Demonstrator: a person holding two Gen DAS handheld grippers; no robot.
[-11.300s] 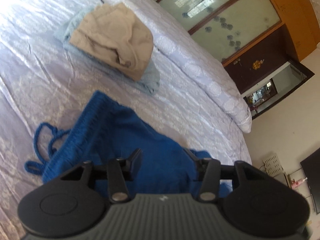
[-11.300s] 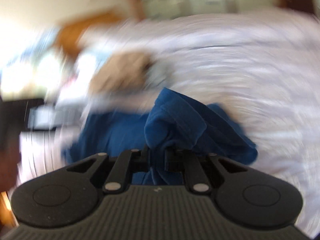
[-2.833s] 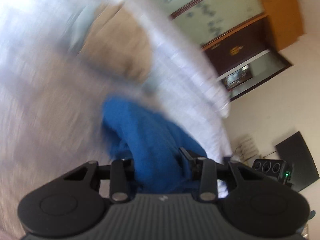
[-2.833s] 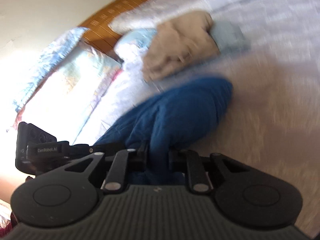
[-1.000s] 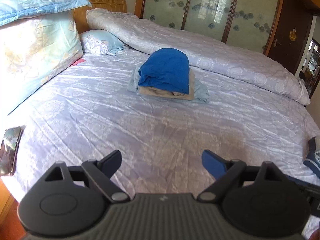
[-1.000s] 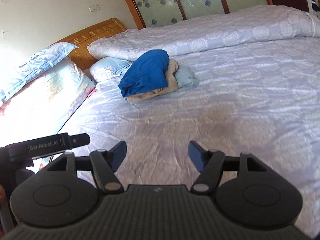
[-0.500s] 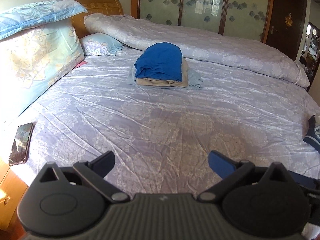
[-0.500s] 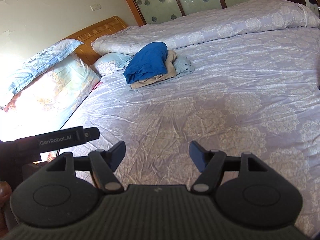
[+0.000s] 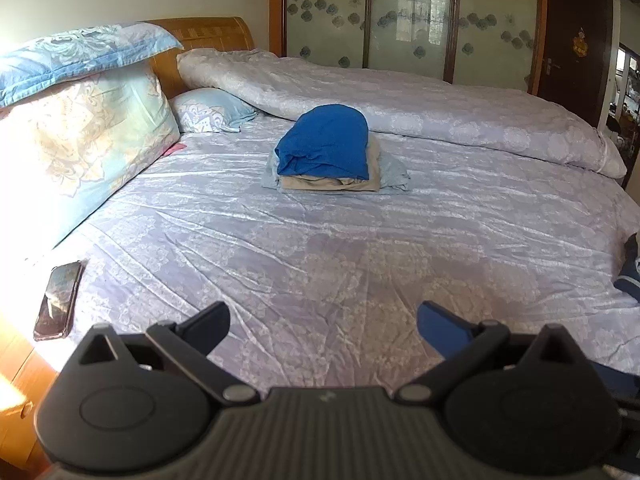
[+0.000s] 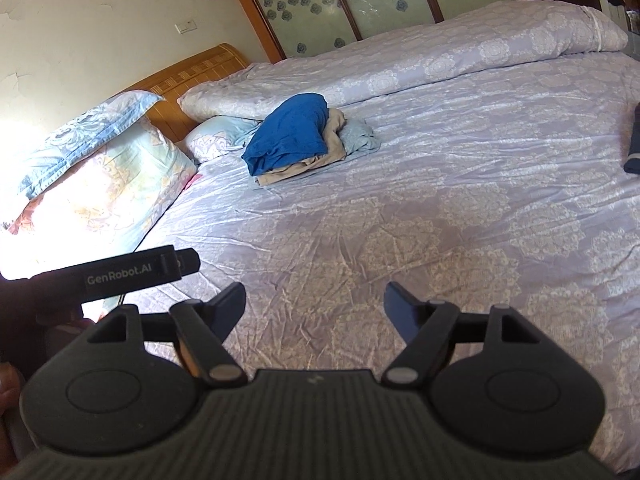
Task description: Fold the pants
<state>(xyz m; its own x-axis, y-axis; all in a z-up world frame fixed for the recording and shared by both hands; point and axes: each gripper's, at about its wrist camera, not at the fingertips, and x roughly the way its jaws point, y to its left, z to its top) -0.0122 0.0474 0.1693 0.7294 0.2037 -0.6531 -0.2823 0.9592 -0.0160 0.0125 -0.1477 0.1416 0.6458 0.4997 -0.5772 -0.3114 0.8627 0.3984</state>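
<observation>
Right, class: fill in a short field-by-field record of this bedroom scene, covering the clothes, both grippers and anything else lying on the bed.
surface: bed with lilac patterned sheet
blue pants: folded, on top of the pile
beige garment: folded, under the blue pants
light blue garment: bottom of the pile
left gripper: open, holding nothing
right gripper: open, holding nothing
phone: flat at the bed's left edge
dark garment: at the right edge, partly out of view

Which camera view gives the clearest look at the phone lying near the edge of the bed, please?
The left wrist view shows it best: the phone lies flat at the bed's near left edge, its whole dark screen visible. In the right wrist view I cannot find it; the other hand-held gripper's body and bright glare cover that side.
</observation>
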